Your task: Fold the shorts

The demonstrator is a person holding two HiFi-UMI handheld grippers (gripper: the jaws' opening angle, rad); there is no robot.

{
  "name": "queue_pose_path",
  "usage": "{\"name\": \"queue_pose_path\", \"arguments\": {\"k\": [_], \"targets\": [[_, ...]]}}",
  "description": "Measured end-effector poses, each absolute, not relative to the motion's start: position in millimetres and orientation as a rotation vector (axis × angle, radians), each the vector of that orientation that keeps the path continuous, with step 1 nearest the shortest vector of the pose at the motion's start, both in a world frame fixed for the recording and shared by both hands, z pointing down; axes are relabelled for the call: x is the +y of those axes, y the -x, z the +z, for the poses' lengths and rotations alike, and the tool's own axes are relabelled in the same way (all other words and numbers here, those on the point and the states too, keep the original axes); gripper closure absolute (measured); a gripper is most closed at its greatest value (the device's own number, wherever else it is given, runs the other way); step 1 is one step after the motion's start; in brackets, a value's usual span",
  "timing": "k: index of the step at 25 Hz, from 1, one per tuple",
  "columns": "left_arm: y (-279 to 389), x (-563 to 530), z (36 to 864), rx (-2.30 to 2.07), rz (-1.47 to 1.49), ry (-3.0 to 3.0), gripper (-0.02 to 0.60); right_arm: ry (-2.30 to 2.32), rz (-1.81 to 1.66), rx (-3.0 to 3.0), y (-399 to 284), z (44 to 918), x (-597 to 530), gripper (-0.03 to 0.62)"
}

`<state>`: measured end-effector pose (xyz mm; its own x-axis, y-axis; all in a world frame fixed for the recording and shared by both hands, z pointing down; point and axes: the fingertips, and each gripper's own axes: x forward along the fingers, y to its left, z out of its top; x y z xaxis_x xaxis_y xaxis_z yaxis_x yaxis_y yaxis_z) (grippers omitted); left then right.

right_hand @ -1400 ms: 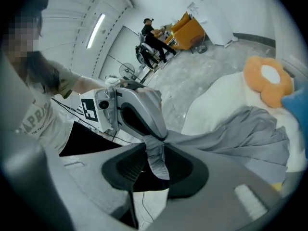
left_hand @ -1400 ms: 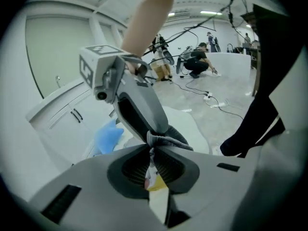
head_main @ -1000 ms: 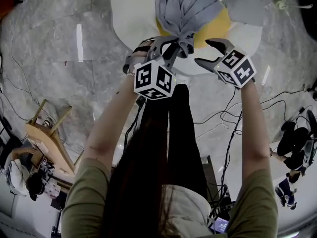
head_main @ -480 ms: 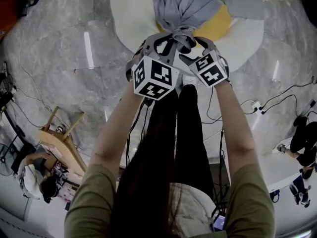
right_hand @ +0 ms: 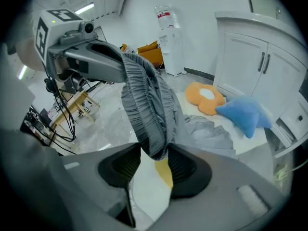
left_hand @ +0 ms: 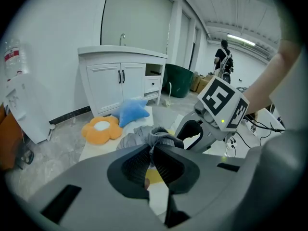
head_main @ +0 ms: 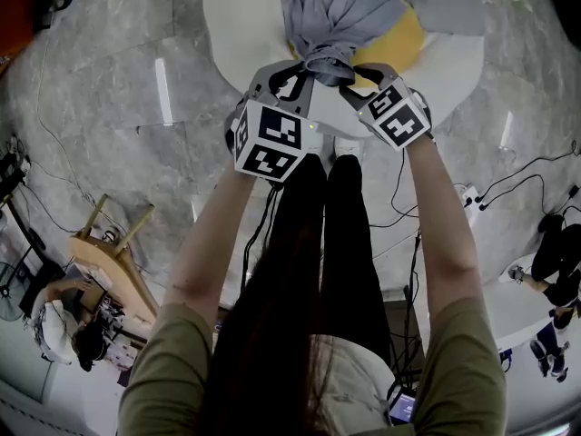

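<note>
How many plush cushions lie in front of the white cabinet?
2: an orange flower-shaped cushion and a blue star-shaped cushion right beside it, nearer the white cabinet. The grey shorts may hide others.

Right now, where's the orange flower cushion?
Left gripper view, lower left: the orange flower cushion lies on the white mat beside the blue star cushion.

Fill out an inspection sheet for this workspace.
Surface: white mat on grey floor.
Job's things: grey shorts, bunched, waistband stretched between both tongs.
Clutter: orange flower cushion, blue star cushion.
Grippers: left tongs shut on shorts; right tongs have just been closing, pads on waistband.
Cables: loose cables on floor.
Surroundings: white cabinet, wooden chair.
</note>
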<state>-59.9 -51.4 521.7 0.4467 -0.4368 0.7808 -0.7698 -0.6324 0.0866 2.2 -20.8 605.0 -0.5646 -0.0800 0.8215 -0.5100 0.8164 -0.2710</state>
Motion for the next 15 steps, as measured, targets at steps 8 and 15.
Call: {"name": "queue_pose_path", "arguments": {"k": [8, 15], "targets": [[63, -41, 522, -0.983, 1.082, -2.278, 0.545, -0.414, 0.664, -2.108, -10, 607, -21, 0.549], [57, -39, 523, -0.987, 1.052, -2.251, 0.545, -0.354, 0.750, -2.113, 0, 612, -2, 0.275]]}}
